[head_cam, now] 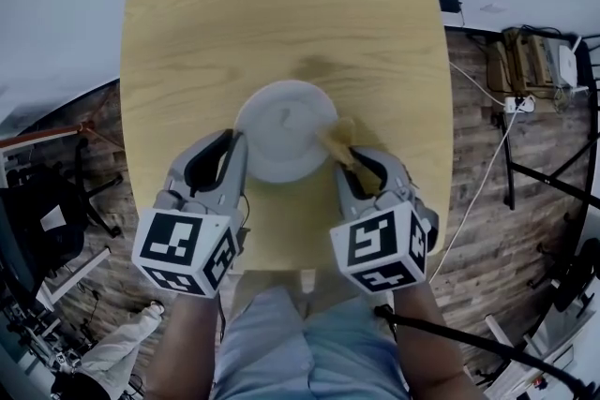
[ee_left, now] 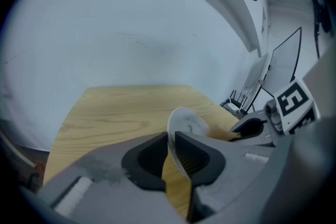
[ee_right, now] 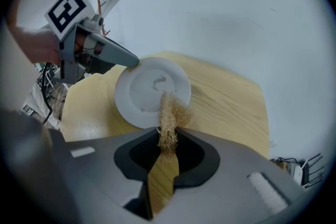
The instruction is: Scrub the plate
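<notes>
Table [head_cam: 281,5]: pale wood grain, matt.
Plate [head_cam: 281,131]: white, smooth, faint sheen.
Scrubber [ee_right: 170,113]: tan loose fibre, rough.
Floor [head_cam: 487,229]: dark wood planks.
Left gripper [ee_left: 172,138] pads [ee_left: 187,155]: black, ribbed, matt.

White round plate [head_cam: 281,131] on table [head_cam: 234,33], smeared; tan fibre scrubber [head_cam: 338,138] touching right rim.
</notes>
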`<action>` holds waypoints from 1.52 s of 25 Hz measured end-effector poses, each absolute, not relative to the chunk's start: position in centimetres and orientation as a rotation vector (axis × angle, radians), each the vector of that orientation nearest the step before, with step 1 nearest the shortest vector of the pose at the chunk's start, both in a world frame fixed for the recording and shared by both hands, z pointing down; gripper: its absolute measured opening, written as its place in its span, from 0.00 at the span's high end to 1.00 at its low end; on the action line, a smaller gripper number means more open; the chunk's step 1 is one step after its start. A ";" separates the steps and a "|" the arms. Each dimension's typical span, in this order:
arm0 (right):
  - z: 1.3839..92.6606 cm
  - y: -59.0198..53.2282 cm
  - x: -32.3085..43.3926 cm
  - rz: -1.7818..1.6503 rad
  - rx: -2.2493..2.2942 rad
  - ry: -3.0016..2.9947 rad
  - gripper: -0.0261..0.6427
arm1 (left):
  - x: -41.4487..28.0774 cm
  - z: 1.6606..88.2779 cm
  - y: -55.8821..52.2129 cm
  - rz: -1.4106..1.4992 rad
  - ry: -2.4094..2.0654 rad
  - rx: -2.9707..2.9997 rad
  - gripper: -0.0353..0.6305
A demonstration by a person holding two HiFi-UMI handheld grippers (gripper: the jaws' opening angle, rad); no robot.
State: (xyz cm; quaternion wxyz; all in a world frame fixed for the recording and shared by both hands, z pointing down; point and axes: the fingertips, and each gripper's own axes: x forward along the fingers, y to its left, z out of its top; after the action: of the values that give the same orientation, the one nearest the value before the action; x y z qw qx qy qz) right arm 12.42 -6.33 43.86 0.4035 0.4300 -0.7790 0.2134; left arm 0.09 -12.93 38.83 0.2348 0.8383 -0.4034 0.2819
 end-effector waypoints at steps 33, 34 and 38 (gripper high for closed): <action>16.1 -11.2 8.5 0.151 1.651 -2.516 0.85 | -2.6 14.2 -12.0 0.108 -1.533 2.708 0.92; 15.6 -10.9 8.5 0.132 1.655 -2.514 0.85 | -2.6 13.6 -11.7 0.090 -1.541 2.717 0.92; 14.8 -10.0 8.7 0.090 1.672 -2.492 0.86 | -2.6 12.3 -10.5 0.057 -1.553 2.724 0.92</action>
State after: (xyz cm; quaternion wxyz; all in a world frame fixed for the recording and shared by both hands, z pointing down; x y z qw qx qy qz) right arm 8.74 -9.96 14.78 0.0696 0.5555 -0.8281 0.0300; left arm -2.64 -10.48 12.33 0.0026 0.8687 -0.4950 0.0181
